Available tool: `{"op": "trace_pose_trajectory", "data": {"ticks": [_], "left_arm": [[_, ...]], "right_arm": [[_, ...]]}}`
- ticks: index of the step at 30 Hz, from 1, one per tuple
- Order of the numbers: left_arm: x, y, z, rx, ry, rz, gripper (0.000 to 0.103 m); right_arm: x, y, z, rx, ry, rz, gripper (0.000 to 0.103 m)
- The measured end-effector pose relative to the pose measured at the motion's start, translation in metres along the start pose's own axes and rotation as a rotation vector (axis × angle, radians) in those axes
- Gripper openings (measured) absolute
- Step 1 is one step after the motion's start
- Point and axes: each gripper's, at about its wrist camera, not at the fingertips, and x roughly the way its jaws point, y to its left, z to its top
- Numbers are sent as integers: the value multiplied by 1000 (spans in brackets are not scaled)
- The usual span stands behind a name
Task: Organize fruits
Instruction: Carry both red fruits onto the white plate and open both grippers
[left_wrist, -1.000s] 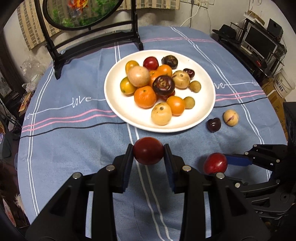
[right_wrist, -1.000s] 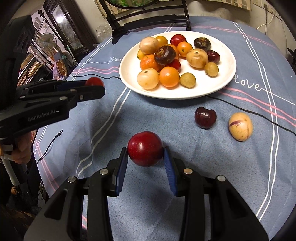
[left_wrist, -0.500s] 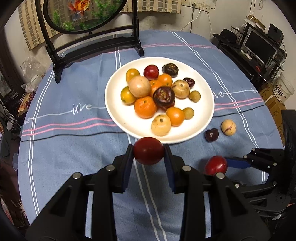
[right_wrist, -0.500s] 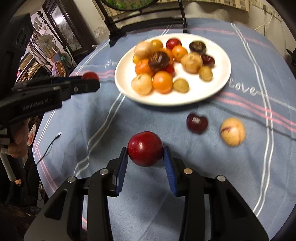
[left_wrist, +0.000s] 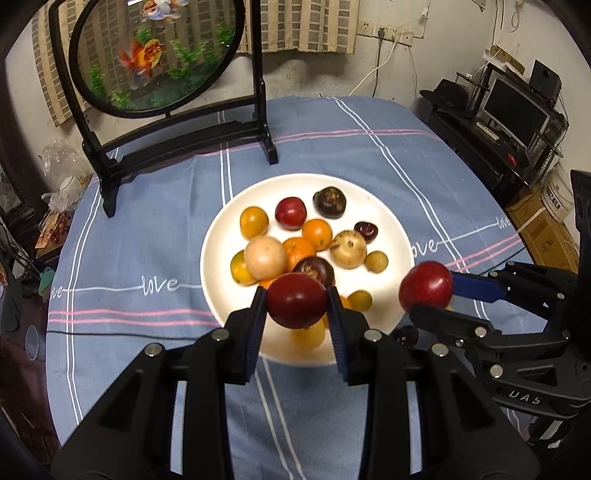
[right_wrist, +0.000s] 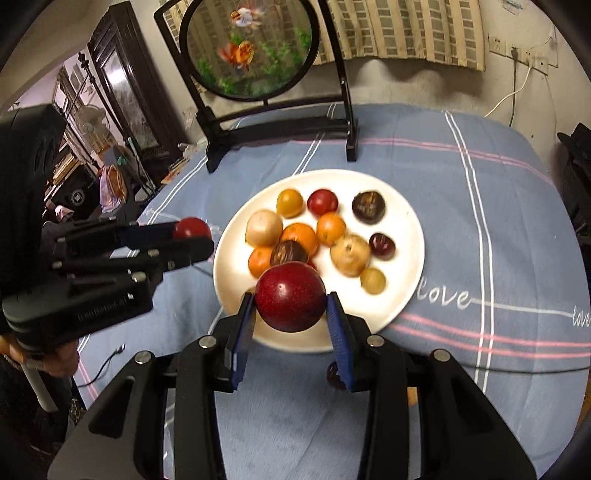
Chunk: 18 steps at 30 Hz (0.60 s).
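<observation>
Dark-red plum (left_wrist: 296, 305) clenched in L tongs (left_wrist: 296, 314), brighter red plum (right_wrist: 290, 296) gripped in R tongs (right_wrist: 290, 314); both held over white plate (right_wrist: 410, 221) w/ fruit.

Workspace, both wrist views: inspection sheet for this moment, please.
Surface: round table under a blue striped tablecloth.
Job's things: white plate heaped with mixed fruit; one dark fruit on the cloth, partly hidden by the right gripper.
Clutter: goldfish screen on a black stand at the far edge.
Grippers: left gripper shut on a dark red plum; right gripper shut on a red plum; both above the plate's near rim.
Cables: thin black cable on the cloth; white wall cable.
Surroundings: monitor shelf, dark cabinet.
</observation>
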Motion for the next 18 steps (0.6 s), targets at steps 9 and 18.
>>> {"op": "trace_pose_trajectory", "data": {"ticks": [9,18], "left_arm": [[17,-1,18,2,6,10,33],[40,6,37,-8,14,34,33]], "right_arm": [[11,-7,23,-14,-11,-11,39],[34,-14,44,-24,2,-10,39]]}}
